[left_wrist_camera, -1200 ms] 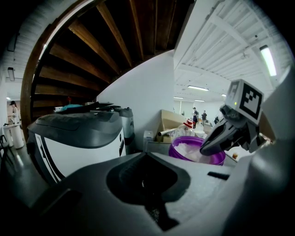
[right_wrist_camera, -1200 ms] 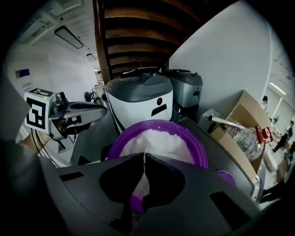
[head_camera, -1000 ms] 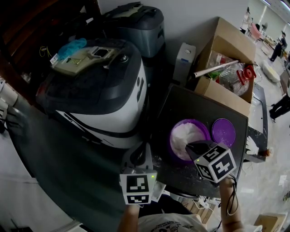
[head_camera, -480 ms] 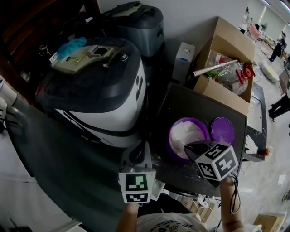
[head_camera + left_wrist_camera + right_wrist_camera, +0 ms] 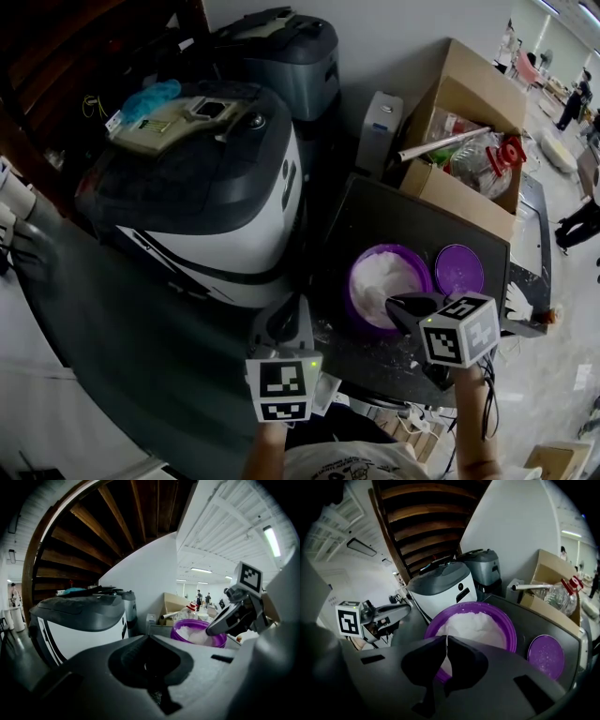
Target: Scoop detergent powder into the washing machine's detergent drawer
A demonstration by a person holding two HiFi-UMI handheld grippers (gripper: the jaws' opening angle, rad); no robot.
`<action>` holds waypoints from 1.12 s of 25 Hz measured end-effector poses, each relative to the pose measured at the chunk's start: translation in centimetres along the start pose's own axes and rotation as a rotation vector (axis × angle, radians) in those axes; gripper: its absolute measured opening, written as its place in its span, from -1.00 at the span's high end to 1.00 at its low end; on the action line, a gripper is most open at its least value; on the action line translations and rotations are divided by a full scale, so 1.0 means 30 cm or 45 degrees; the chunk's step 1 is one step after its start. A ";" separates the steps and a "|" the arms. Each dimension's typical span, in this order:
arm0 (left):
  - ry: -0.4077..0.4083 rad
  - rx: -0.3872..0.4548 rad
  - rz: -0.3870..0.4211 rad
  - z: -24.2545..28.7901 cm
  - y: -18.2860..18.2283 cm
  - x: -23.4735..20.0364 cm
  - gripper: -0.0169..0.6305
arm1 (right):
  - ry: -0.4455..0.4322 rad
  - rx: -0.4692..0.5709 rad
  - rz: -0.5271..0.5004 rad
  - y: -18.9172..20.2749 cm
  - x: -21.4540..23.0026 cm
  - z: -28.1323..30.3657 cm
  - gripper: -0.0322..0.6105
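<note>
Dark tabletop [image 5: 375,216] is being used for the purple bowl [image 5: 350,298] of detergent powder [image 5: 382,274] — loose, light, likely spill-prone. A thin white scoop handle [image 5: 446,643], seemingly, is being pinched by the closed right gripper [image 5: 394,303]; left gripper [image 5: 286,323] closed, empty

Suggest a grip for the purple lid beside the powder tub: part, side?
Pinch the purple lid by its rim at the right edge, coming down from above. It lies flat on the table, so probably only the rim offers a hold; the tub crowds its left, the cardboard box its far side.
</note>
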State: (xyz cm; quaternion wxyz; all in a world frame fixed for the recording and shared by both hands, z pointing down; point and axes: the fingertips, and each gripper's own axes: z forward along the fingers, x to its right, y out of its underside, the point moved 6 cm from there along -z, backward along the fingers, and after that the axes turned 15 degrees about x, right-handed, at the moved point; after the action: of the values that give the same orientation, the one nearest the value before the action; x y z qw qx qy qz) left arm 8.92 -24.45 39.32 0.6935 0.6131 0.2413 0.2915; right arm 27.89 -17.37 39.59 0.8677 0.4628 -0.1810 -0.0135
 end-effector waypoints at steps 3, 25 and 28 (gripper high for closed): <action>0.000 0.005 0.000 -0.005 -0.004 0.005 0.94 | -0.018 0.062 0.111 -0.008 0.007 -0.015 0.83; -0.016 0.069 0.006 -0.052 -0.065 0.039 0.94 | -0.153 0.627 1.106 0.024 0.036 -0.071 0.83; -0.028 0.078 0.006 -0.059 -0.072 0.038 0.94 | -0.191 0.708 1.172 0.029 0.016 -0.064 0.83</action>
State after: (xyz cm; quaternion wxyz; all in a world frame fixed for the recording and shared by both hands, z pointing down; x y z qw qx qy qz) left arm 8.75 -22.57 36.97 0.6764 0.6378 0.2408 0.2789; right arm 28.83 -15.42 39.46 0.6135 0.5455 -0.4231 0.3834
